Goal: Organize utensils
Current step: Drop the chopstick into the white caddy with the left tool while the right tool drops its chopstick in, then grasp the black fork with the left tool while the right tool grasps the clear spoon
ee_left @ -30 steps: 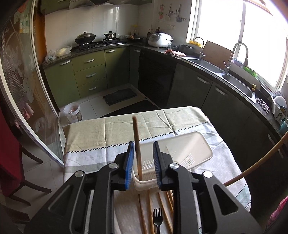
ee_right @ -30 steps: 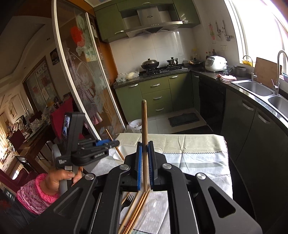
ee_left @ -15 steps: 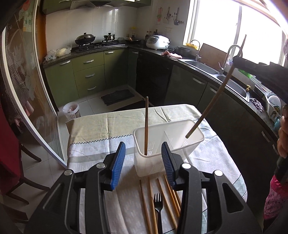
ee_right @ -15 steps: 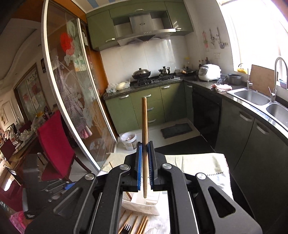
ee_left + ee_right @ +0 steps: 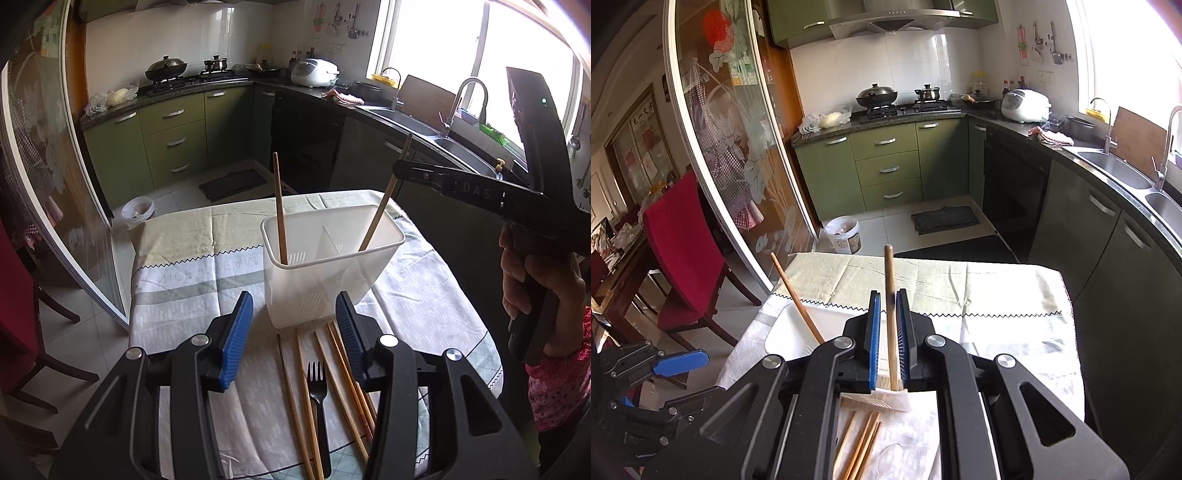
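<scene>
A white plastic utensil holder [image 5: 332, 258] stands on the table. One wooden chopstick [image 5: 279, 206] stands in its left compartment. A second chopstick [image 5: 384, 201] leans in its right compartment, its top between the fingers of my right gripper [image 5: 400, 171]. In the right wrist view my right gripper [image 5: 887, 325] has its jaws slightly parted around that chopstick [image 5: 891, 314]. My left gripper [image 5: 294, 332] is open and empty, just in front of the holder. Several chopsticks [image 5: 343, 376] and a black fork [image 5: 318, 398] lie on the cloth below it.
The table has a patterned tablecloth [image 5: 192, 280]. A red chair [image 5: 683, 254] stands left of the table beside a glass sliding door [image 5: 727, 147]. Green kitchen cabinets [image 5: 173, 136] and a sink counter [image 5: 424, 129] lie beyond.
My left gripper let go of its chopstick in the holder, opened wide and drew back. My right gripper lowered its chopstick into the right compartment and its jaws have loosened.
</scene>
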### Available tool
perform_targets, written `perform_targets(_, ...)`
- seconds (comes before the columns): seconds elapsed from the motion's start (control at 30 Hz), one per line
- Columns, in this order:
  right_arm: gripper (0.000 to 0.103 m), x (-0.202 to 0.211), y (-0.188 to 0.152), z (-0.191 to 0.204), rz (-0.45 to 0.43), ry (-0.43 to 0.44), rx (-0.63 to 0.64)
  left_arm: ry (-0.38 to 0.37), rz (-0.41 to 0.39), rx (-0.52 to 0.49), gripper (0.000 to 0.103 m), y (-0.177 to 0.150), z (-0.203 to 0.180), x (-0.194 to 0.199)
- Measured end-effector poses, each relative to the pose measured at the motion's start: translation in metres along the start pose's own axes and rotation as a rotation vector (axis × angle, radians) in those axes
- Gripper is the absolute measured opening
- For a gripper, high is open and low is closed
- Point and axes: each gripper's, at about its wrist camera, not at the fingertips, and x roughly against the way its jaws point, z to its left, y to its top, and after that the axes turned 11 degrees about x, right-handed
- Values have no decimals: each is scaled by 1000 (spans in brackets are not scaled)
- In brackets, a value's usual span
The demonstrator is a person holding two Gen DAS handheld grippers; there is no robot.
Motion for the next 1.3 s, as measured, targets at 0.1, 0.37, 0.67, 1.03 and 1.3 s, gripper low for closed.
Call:
perform_targets(0.1, 10, 14, -3, -2, -26, 14, -14, -1, 13, 4, 46, -4, 0, -1)
perform_targets(0.37, 14, 82, -46, -7, -86, 72, -42, -22, 120, 24, 51, -26, -1, -20)
perform_targets(0.67, 25, 103, -149, -26, -21, 112, -155, -26, 359, 4, 52, -77, -20, -79)
perform_targets(1.03, 25, 96, -196, -44, 24, 167, -238, 34, 507, 16, 32, -110, -23, -122)
perform_targets(1.3, 28, 100, -184, -35, 9, 178, -211, 67, 526, 22, 22, -114, -18, -129)
